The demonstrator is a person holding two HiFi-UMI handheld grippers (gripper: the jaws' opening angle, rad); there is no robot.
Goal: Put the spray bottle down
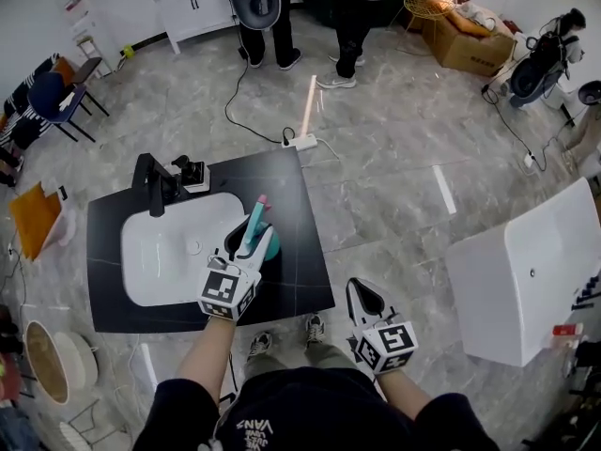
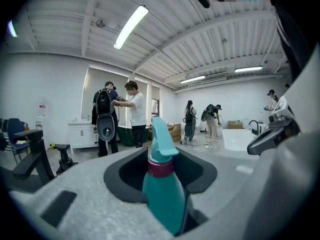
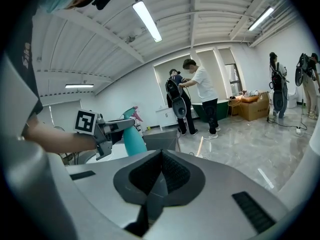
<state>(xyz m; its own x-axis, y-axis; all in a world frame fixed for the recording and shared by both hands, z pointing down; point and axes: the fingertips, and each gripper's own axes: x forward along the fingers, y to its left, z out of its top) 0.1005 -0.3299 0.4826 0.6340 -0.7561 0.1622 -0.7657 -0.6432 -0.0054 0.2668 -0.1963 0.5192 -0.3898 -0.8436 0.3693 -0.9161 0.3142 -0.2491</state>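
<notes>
A teal spray bottle (image 1: 257,225) with a pink-tipped nozzle and a magenta collar stands upright between the jaws of my left gripper (image 1: 242,244), which is shut on its body. In the left gripper view the bottle (image 2: 162,189) fills the gap between the grey jaws. It is over the black counter (image 1: 300,280), just right of the white basin (image 1: 141,261); whether its base touches the counter I cannot tell. My right gripper (image 1: 362,291) hangs off the counter's right front corner, over the floor, shut and empty. Its pads meet in the right gripper view (image 3: 160,156), which also shows the bottle (image 3: 132,138).
A black faucet (image 1: 150,186) stands at the basin's far left. A power strip with a cable (image 1: 300,141) lies on the floor beyond the counter. A white tub (image 1: 526,280) stands at the right. People (image 1: 352,17) stand at the back, chairs (image 1: 52,97) at the left.
</notes>
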